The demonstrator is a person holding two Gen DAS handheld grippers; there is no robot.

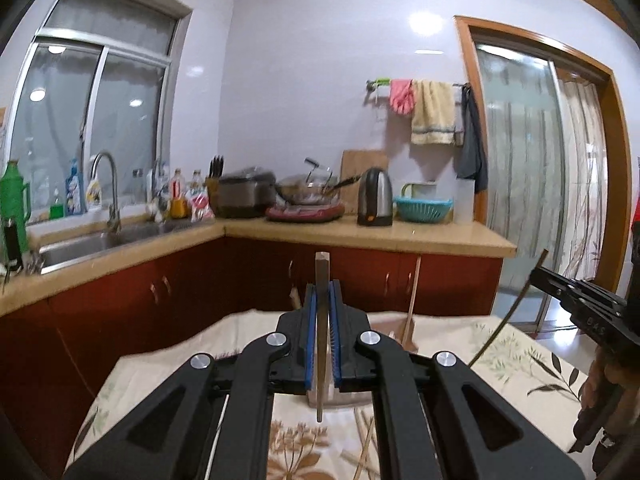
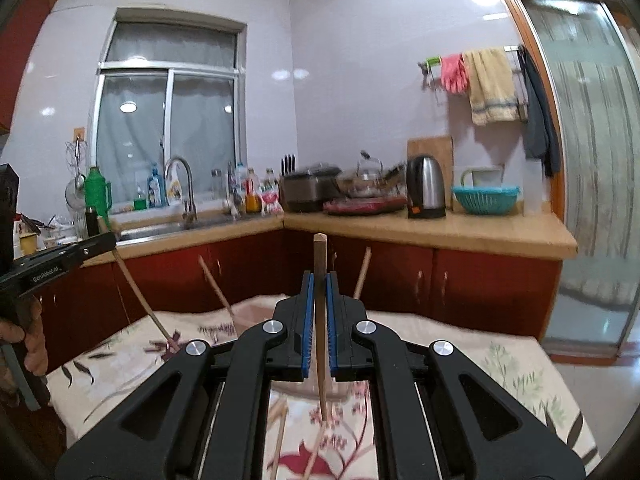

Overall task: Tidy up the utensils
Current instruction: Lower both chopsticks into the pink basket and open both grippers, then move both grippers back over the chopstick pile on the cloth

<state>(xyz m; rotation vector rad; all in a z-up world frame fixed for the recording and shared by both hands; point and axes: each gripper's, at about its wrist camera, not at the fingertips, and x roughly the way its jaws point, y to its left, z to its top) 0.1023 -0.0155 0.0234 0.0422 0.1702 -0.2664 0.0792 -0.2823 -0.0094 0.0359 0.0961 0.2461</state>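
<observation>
My left gripper (image 1: pixel 322 288) is shut on a wooden chopstick (image 1: pixel 321 268) that stands upright between its blue pads. My right gripper (image 2: pixel 318 278) is likewise shut on an upright wooden chopstick (image 2: pixel 320 252). Each gripper shows in the other's view: the right gripper (image 1: pixel 536 276) at the right with its chopstick slanting down, the left gripper (image 2: pixel 110 240) at the left with a slanted stick (image 2: pixel 140 296). Both hang above the table with the floral cloth (image 2: pixel 500 364). A clear holder (image 2: pixel 250 318) on it has chopsticks (image 2: pixel 216 284) leaning out. Loose chopsticks (image 1: pixel 366 440) lie on the cloth below.
Behind the table a kitchen counter (image 1: pixel 400 236) wraps the corner with a sink (image 1: pixel 76 246), a kettle (image 1: pixel 375 196), a teal basket (image 1: pixel 423 209) and a knife block (image 1: pixel 216 178). Red cabinets stand below it. A glass door (image 1: pixel 528 168) is at the right.
</observation>
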